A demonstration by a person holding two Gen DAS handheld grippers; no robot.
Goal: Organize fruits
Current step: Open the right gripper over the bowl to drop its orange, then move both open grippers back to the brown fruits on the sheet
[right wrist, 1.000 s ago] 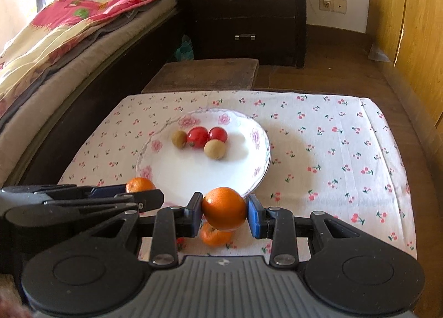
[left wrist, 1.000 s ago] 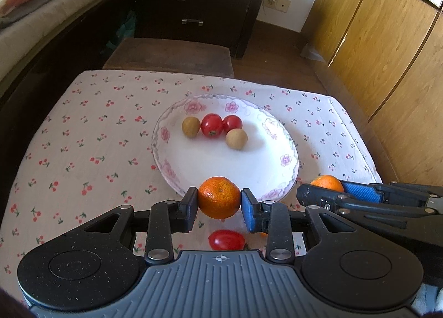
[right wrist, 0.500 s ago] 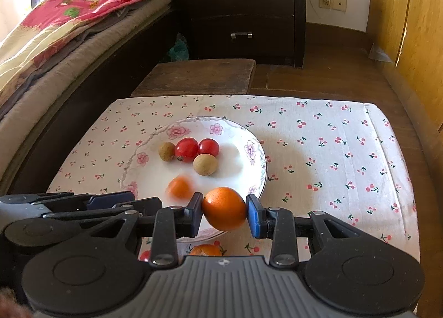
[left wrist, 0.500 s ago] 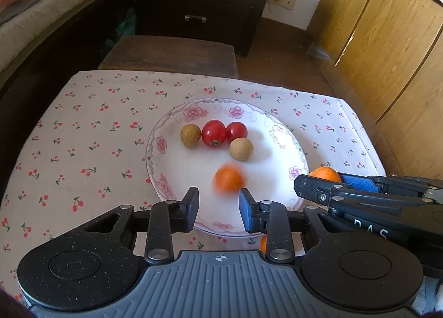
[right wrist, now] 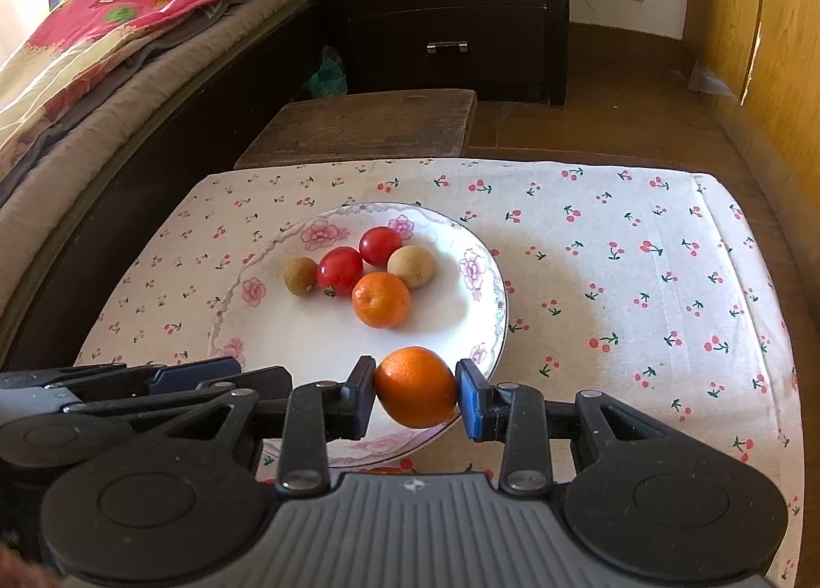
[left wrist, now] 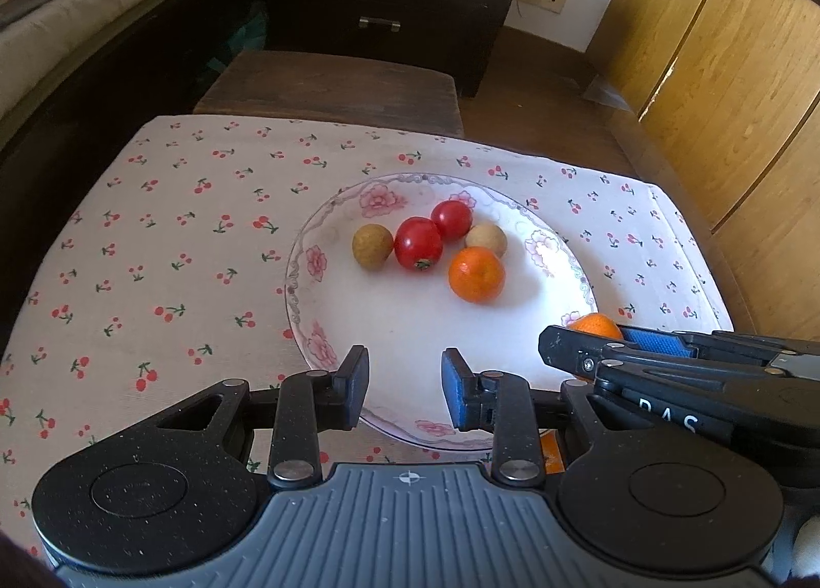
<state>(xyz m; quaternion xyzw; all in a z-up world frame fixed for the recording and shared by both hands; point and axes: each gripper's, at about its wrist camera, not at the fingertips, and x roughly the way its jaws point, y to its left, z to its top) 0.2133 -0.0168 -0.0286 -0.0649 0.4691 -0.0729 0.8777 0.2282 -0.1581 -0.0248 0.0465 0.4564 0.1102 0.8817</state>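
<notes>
Right claw point(right wrist: 415, 391) pinches an orange point(right wrist: 416, 385) over the plate's point(right wrist: 487, 275) near rim; open plate floor lies just ahead, short of the mandarin point(right wrist: 381, 299); left claw point(left wrist: 405, 383), spread and empty, hangs alongside

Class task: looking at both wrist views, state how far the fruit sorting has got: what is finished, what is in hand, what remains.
Done: the floral white plate holds two red tomatoes, two tan round fruits and one small orange. In hand: the right gripper clamps a second orange above the plate's near rim; the left gripper is open and empty. Left: release that orange; another orange fruit shows below the plate.
</notes>
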